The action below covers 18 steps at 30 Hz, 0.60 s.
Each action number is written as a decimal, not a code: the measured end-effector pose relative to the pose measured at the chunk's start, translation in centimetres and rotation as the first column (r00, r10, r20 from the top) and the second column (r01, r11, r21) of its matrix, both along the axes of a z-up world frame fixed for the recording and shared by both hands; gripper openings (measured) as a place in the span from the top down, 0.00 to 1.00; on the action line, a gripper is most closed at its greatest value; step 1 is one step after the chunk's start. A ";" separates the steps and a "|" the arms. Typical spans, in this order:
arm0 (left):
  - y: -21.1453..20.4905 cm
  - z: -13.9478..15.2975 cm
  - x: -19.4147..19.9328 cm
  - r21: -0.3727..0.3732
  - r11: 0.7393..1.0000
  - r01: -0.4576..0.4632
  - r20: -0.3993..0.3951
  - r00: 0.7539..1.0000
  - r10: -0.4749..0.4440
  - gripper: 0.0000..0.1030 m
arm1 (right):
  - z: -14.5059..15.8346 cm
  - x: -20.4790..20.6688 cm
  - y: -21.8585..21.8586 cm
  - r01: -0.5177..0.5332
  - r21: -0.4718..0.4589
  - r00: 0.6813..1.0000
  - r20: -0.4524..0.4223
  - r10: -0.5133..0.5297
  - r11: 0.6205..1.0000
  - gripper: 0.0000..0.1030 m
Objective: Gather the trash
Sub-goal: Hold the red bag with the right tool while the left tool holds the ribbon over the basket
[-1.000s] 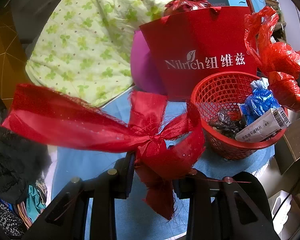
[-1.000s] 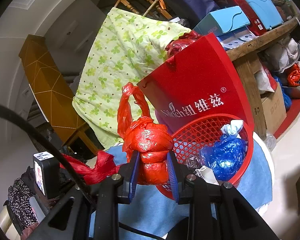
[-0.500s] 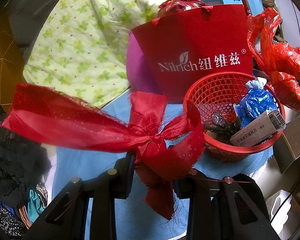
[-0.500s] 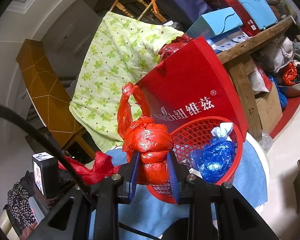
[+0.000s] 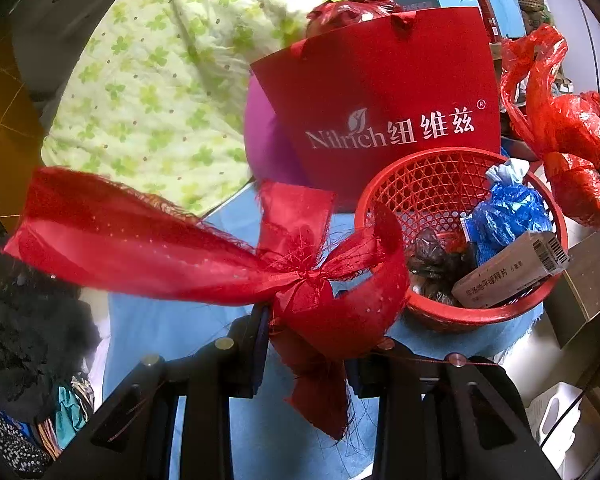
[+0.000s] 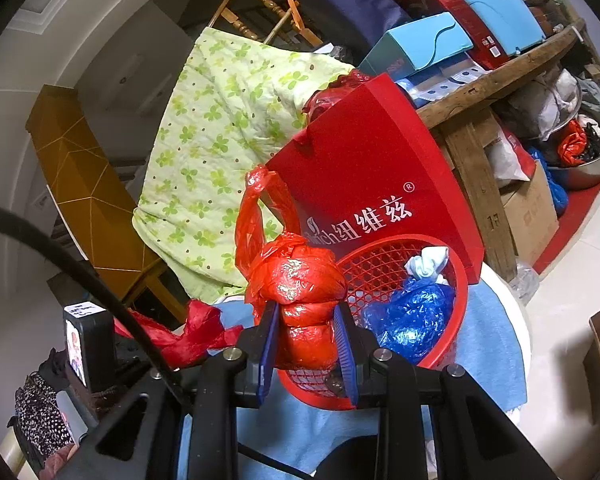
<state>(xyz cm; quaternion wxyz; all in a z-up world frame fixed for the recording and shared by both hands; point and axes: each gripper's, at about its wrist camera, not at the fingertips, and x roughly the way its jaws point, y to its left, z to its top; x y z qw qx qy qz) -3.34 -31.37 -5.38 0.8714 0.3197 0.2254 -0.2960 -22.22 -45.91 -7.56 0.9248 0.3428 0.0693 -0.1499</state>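
My left gripper (image 5: 306, 316) is shut on a red ribbon bow (image 5: 204, 252), held just left of a red mesh basket (image 5: 428, 184). The basket holds a blue plastic bag (image 5: 508, 216), a cardboard box (image 5: 512, 276) and dark wrappers. My right gripper (image 6: 306, 344) is shut on a knotted red plastic bag (image 6: 300, 292), held above the basket's near left rim (image 6: 456, 276). That bag also shows at the right edge of the left wrist view (image 5: 568, 152). The ribbon shows in the right wrist view (image 6: 192, 332).
A red Nilrich paper bag (image 5: 384, 92) stands right behind the basket, on a blue cloth (image 5: 160, 328). A green floral quilt (image 5: 172, 80) hangs at the back left. A wooden bench (image 6: 496, 76) with stacked boxes is at the right. Dark clothes (image 5: 24, 336) lie left.
Both grippers have drifted slightly: the basket and paper bag sit a little lower and further left in the right wrist view. Both grips are unchanged.
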 end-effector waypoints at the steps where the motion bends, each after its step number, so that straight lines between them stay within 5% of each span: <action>1: 0.0 0.1 0.0 -0.001 1.000 0.002 0.001 1.000 -0.002 0.67 | 0.0 0.0 0.0 0.002 -0.001 1.000 0.000 -0.002 1.000 0.71; 18: 0.3 -0.1 0.6 -0.012 1.000 0.001 -0.030 1.000 -0.001 0.67 | 0.1 1.2 0.3 -0.012 -0.008 1.000 -0.019 0.012 1.000 0.71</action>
